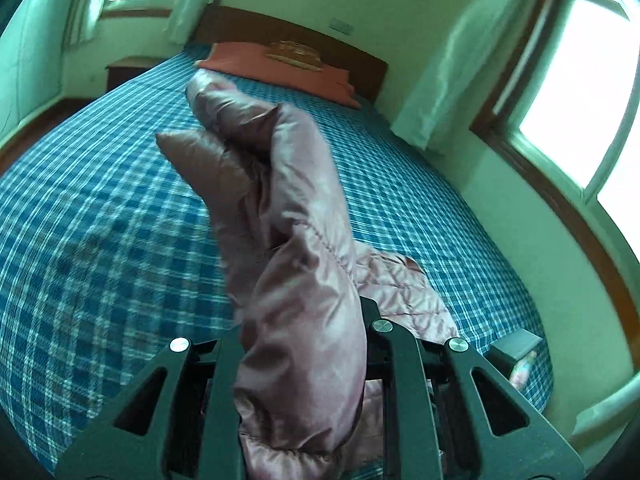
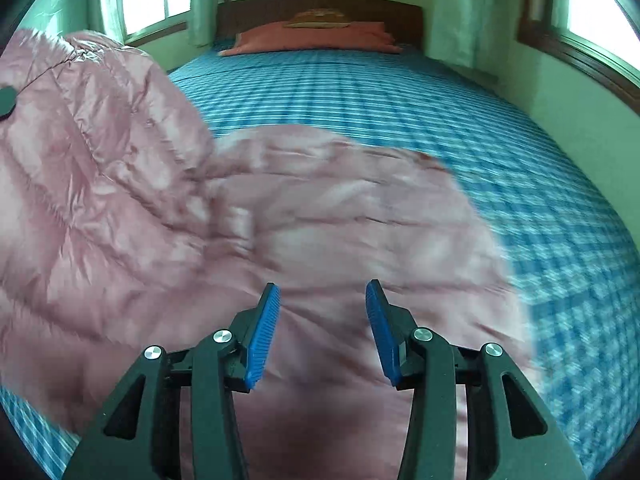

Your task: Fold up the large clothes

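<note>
Left gripper lifting one side of a pink puffer jacket to fold it over.

The left gripper (image 1: 304,360) is clamped on a padded fold of the pink puffer jacket (image 1: 280,208), which rises up between its arms and hangs above the blue plaid bed (image 1: 100,220). In the right wrist view the rest of the jacket lies spread on the bed, with the lifted part bunched at the left of the picture. The right gripper (image 2: 323,312) hangs just above the flat part, its blue pads set moderately apart with nothing between them. The step in hand looks like carrying a sleeve or side panel across the body. The next move calls for laying that part flat over the middle, with the right gripper steadying or smoothing the cloth below.
</note>
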### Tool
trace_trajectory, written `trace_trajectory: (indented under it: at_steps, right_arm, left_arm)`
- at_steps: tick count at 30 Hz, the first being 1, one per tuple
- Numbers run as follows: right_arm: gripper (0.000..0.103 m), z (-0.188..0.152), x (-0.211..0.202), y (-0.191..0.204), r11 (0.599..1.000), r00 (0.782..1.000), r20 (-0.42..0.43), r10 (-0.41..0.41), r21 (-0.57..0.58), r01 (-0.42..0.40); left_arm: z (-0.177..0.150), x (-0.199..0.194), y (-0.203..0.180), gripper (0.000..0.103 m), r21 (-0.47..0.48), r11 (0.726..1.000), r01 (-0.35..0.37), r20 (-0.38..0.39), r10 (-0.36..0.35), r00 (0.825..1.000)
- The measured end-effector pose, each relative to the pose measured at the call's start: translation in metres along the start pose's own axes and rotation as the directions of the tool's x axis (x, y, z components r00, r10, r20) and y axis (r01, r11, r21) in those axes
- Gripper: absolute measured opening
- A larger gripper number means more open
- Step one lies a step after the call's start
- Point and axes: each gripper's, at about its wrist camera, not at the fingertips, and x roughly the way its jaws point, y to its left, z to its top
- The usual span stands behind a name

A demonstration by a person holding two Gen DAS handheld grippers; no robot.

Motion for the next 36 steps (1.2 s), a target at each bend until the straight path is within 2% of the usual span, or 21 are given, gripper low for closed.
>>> trace_trajectory:
  at_steps: [3,7,11,14,17,26,36]
  right_arm:
    - [0.045,-0.012,-0.009,-0.037,0.997,0.998,-0.005,-0.062,0.033,0.062]
    - [0.045,-0.033,-0.013,-0.068,0.992,0.994,-0.028,-0.109,0.063,0.111]
    - [0.045,-0.047,-0.006,-0.084,0.992,0.995,-0.059,-0.087,0.092,0.092]
    - [0.046,-0.052,-0.004,-0.086,0.992,0.996,-0.064,-0.07,0.1,0.076]
    - [0.047,-0.06,-0.002,-0.085,0.992,0.996,-0.073,-0.048,0.117,0.056]
    - [0.053,-0.069,0.008,-0.092,0.983,0.997,-0.082,0.013,0.185,0.002]
    - [0.053,-0.068,0.008,-0.094,0.98,0.996,-0.085,0.02,0.197,-0.003]
  left_arm:
    - [-0.003,0.018,-0.03,0.018,0.039,0.999,0.009,-0.028,-0.007,1.0]
    - [-0.017,0.054,-0.072,0.018,0.109,0.994,-0.003,-0.075,0.011,0.997]
    - [-0.037,0.095,-0.096,0.018,0.133,0.991,0.004,-0.156,0.017,0.988]
    - [-0.061,0.129,-0.114,0.018,0.154,0.988,0.003,-0.23,0.033,0.973]
    - [-0.079,0.148,-0.122,0.018,0.173,0.985,0.003,-0.263,0.044,0.964]
    - [-0.107,0.176,-0.137,0.018,0.254,0.967,-0.018,-0.258,0.086,0.962]
    - [-0.101,0.16,-0.142,0.019,0.281,0.96,-0.023,-0.241,0.093,0.966]
